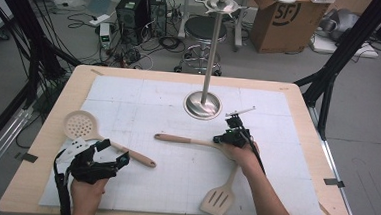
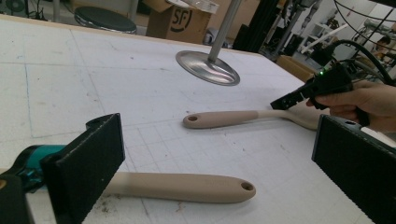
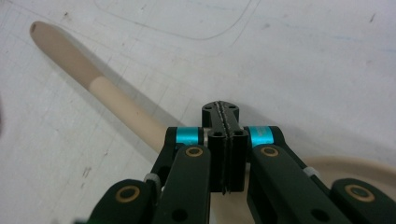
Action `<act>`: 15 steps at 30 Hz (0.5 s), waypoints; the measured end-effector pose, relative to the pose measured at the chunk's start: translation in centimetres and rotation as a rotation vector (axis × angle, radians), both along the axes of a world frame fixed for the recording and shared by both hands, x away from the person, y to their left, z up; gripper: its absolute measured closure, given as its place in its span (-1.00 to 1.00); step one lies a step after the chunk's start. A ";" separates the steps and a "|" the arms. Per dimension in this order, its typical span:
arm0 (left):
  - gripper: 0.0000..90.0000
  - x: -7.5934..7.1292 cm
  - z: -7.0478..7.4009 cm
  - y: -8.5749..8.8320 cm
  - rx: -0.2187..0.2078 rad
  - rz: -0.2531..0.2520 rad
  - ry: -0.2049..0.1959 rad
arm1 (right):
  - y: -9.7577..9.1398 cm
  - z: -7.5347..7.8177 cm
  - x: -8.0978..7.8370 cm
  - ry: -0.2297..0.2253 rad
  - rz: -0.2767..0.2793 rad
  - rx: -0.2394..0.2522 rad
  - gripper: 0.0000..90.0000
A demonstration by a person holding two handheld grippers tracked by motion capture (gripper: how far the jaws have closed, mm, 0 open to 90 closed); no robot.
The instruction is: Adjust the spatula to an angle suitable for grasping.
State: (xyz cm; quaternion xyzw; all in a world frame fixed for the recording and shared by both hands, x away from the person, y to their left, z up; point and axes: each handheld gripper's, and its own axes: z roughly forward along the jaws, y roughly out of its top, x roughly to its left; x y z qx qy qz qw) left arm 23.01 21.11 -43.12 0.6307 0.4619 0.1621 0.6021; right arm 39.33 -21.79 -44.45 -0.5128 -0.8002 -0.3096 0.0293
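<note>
Two grippers: left gripper (image 1: 109, 151) wide over skimmer handle (image 1: 135, 156); right gripper (image 1: 225, 138) closed empty above spoon (image 1: 186, 140); open mat (image 1: 285, 158) around.

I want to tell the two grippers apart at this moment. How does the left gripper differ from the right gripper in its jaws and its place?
The left gripper has its jaws wide open; the right gripper has its jaws shut together with nothing between them. The left gripper is over the handle of the slotted skimmer at the table's left; the right gripper is over the wooden spoon near the middle. Both are black and each is held in a hand.
</note>
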 end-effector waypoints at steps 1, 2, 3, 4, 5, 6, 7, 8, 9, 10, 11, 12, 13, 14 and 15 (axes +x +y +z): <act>-0.93 0.0 0.0 0.0 -0.001 0.001 0.002 | 0.0 0.0 -0.1 0.006 0.000 0.001 1.00; -0.93 0.1 0.0 0.0 0.001 -0.002 0.002 | 0.0 0.1 -0.3 0.015 -0.004 0.004 1.00; -0.93 0.1 0.0 0.0 0.003 -0.001 0.003 | 0.1 0.1 -0.4 0.017 -0.001 0.006 1.00; -0.93 0.2 0.0 -0.1 -0.003 -0.001 0.002 | 0.0 0.0 -0.5 0.012 0.008 0.008 1.00; -0.93 0.2 -0.1 -0.1 0.001 -0.003 0.002 | 0.0 0.0 -0.6 0.016 0.015 0.012 1.00; -0.93 0.2 -0.1 -0.2 0.005 -0.008 0.008 | 0.0 0.0 -0.6 0.011 0.017 0.014 1.00; -0.93 0.2 -0.1 -0.3 0.008 -0.009 0.010 | -0.1 0.0 -0.6 0.018 0.017 0.023 1.00; -0.93 0.1 -0.1 -0.3 0.008 -0.010 0.009 | -0.1 0.2 -0.6 0.004 0.010 0.044 1.00; -0.93 0.1 -0.1 -0.4 0.007 -0.009 0.007 | 0.0 0.6 -0.8 -0.008 0.011 0.073 1.00; -0.93 0.1 0.0 -0.4 0.006 -0.009 0.003 | 0.2 0.9 -1.0 -0.021 0.023 0.110 1.00; -0.93 0.1 0.0 -0.4 0.006 -0.010 0.002 | 0.7 1.3 -1.3 -0.027 0.045 0.135 1.00; -0.93 0.1 0.0 -0.4 0.008 -0.009 0.005 | 1.3 1.5 -1.5 -0.030 0.068 0.138 1.00; -0.93 0.2 -0.1 -0.4 0.009 -0.011 0.005 | 2.3 1.9 -2.0 -0.034 0.113 0.131 1.00; -0.93 0.2 -0.1 -0.5 0.010 -0.013 0.008 | 3.2 2.1 -2.4 -0.037 0.147 0.140 1.00; -0.93 0.2 -0.1 -0.6 0.012 -0.013 0.006 | 4.1 2.3 -2.8 -0.034 0.178 0.154 1.00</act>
